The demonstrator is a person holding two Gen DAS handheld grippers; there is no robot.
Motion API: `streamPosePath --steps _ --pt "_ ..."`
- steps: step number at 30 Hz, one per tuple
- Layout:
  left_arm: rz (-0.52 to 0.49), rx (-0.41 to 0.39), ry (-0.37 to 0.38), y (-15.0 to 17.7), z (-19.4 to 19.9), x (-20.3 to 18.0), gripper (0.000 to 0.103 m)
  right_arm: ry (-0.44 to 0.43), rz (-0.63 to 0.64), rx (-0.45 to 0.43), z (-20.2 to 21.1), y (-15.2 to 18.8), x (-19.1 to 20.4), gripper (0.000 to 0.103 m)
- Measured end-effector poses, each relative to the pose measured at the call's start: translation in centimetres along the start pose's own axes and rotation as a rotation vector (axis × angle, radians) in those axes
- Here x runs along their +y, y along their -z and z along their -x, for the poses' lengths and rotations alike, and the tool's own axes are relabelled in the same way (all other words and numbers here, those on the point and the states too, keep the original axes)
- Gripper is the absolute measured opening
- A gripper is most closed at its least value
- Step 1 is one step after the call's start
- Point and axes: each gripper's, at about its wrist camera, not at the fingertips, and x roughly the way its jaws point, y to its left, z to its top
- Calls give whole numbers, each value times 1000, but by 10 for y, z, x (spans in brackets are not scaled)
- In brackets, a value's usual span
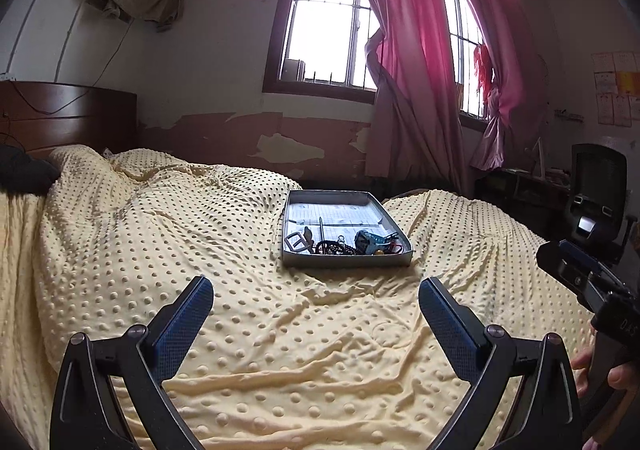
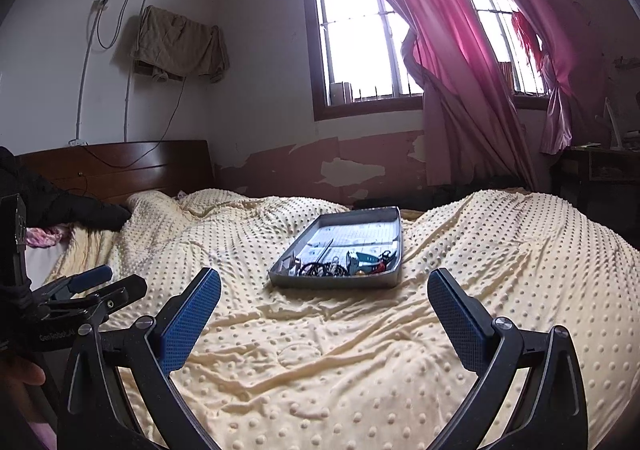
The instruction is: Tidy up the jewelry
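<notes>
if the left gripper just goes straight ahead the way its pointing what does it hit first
Probably the near wall of the grey tray on the yellow blanket. The open left gripper has only bare blanket before it, though depth is unclear.

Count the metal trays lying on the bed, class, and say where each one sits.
1. The grey tray sits mid-bed on the yellow dotted blanket, ahead of both open grippers, with jewelry heaped at its near end.

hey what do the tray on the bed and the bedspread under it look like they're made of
The tray looks like thin sheet metal with a dull grey finish: its low straight walls catch a soft sheen, though painted tin or plastic can't be ruled out. The bedspread looks like soft plush fabric, pale yellow, embossed with raised dots and wrinkling easily.
</notes>
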Motion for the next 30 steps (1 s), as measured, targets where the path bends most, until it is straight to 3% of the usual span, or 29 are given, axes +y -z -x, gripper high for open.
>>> streamPosePath --steps 10,19,30 --pt "28 43 -24 13 -13 13 103 13 -10 96 -24 20 -1 102" --pt "48 79 -33 16 -21 19 103 17 -9 120 -34 24 5 102" --pt "27 63 -51 15 -19 16 103 30 -21 154 -39 26 5 102"
